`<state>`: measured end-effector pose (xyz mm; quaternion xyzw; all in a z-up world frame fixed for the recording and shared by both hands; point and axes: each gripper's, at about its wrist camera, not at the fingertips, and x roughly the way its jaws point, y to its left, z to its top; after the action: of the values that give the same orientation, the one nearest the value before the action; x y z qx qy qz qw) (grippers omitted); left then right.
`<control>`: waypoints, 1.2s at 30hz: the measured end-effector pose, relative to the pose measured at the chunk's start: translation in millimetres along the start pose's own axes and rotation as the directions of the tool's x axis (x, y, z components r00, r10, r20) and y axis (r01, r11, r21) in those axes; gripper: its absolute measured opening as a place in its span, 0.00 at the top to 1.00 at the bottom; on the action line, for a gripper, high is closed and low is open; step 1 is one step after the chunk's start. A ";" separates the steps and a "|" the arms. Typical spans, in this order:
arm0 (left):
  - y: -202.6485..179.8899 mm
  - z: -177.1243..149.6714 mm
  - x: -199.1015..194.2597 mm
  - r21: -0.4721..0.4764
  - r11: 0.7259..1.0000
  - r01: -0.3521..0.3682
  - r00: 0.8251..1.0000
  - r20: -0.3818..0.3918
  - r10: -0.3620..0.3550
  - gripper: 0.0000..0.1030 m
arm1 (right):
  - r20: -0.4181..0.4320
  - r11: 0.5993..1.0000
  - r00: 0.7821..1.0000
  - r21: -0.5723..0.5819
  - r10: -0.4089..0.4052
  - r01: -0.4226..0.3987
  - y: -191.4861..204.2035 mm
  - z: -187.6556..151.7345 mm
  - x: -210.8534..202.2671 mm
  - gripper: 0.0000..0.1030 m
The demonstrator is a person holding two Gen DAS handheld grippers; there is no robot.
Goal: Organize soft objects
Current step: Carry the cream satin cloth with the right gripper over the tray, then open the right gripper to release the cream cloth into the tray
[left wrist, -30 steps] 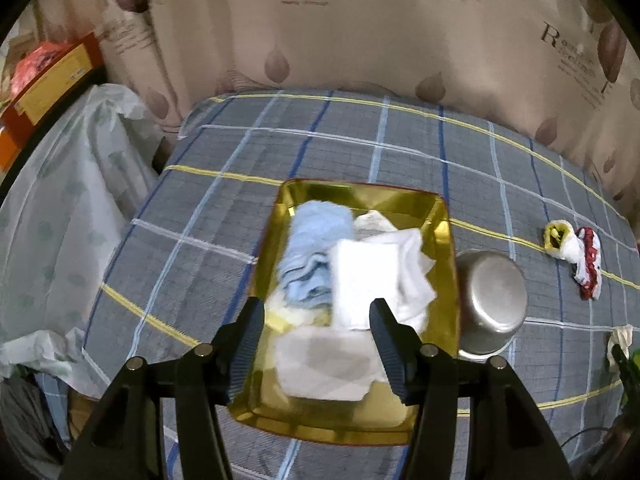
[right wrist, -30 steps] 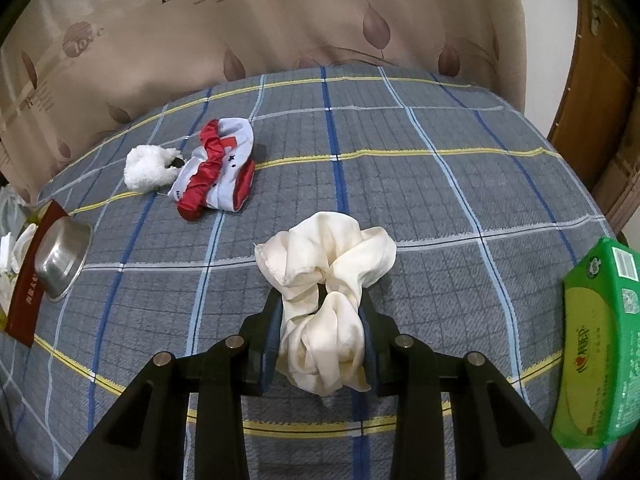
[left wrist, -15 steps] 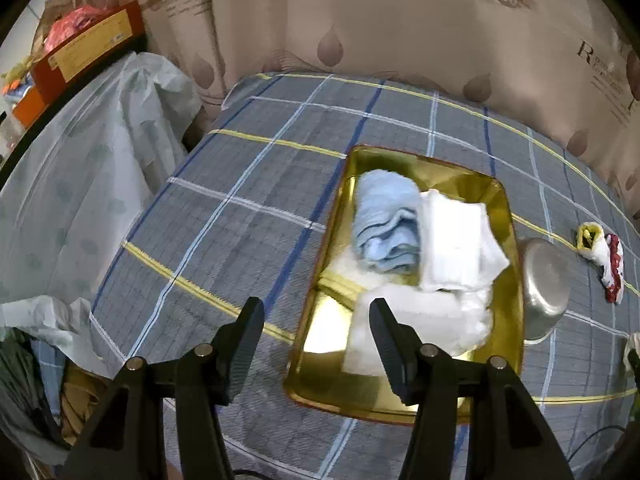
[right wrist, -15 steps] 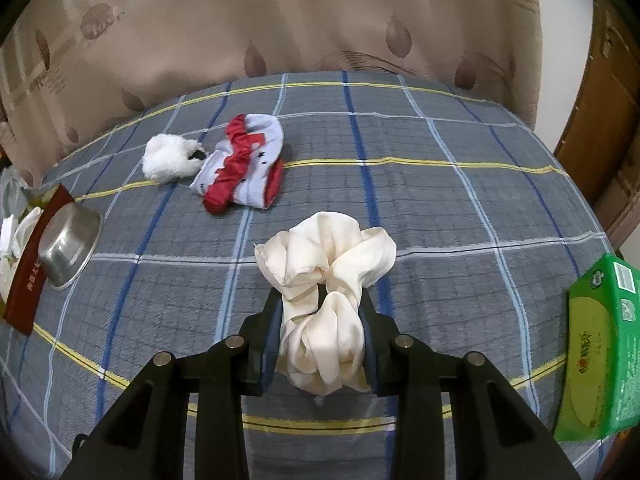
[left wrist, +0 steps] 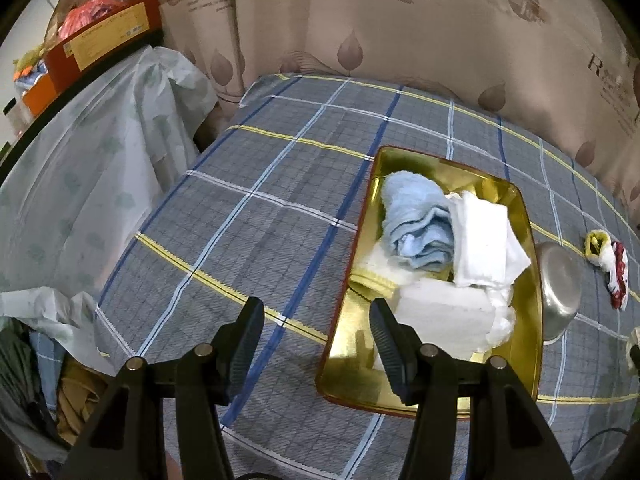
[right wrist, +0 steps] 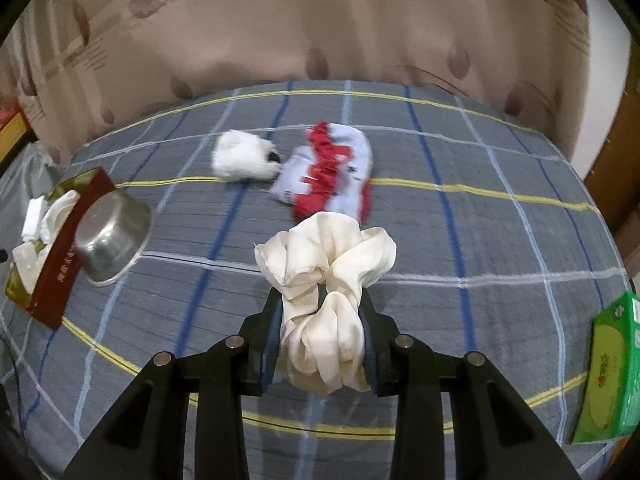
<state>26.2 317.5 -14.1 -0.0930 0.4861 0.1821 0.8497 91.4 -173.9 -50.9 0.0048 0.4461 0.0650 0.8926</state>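
My right gripper (right wrist: 322, 312) is shut on a cream satin scrunchie (right wrist: 326, 276) and holds it above the plaid cloth. Beyond it lie a red-and-white sock (right wrist: 332, 170) and a white fluffy piece (right wrist: 242, 156). My left gripper (left wrist: 316, 320) is open and empty, above the cloth at the near left edge of the gold tray (left wrist: 360, 372). The tray holds a light blue towel (left wrist: 416, 224), white folded cloths (left wrist: 480, 248) and a white pad (left wrist: 440, 320). The tray also shows at the left of the right wrist view (right wrist: 56, 276).
A steel bowl (left wrist: 558, 284) lies tipped against the tray's right side, also seen in the right wrist view (right wrist: 112, 236). A green tissue box (right wrist: 608, 376) sits at the right. A plastic-covered heap (left wrist: 80, 184) and boxes (left wrist: 100, 40) stand left of the table. Curtain behind.
My left gripper has drawn back and to the left, off the tray. My right gripper has carried the scrunchie left toward the sock and tray.
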 end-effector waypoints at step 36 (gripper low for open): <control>43.7 1.0 -17.6 -0.091 0.995 -0.038 0.999 0.012 0.039 0.46 | -0.160 0.788 0.900 -0.438 0.405 -0.432 310.1 39.3 2.0 0.69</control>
<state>1.4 354.0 2.4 -0.1209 0.4731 0.2207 0.8443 89.3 135.7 -8.1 -0.1115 0.4304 0.3658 0.8176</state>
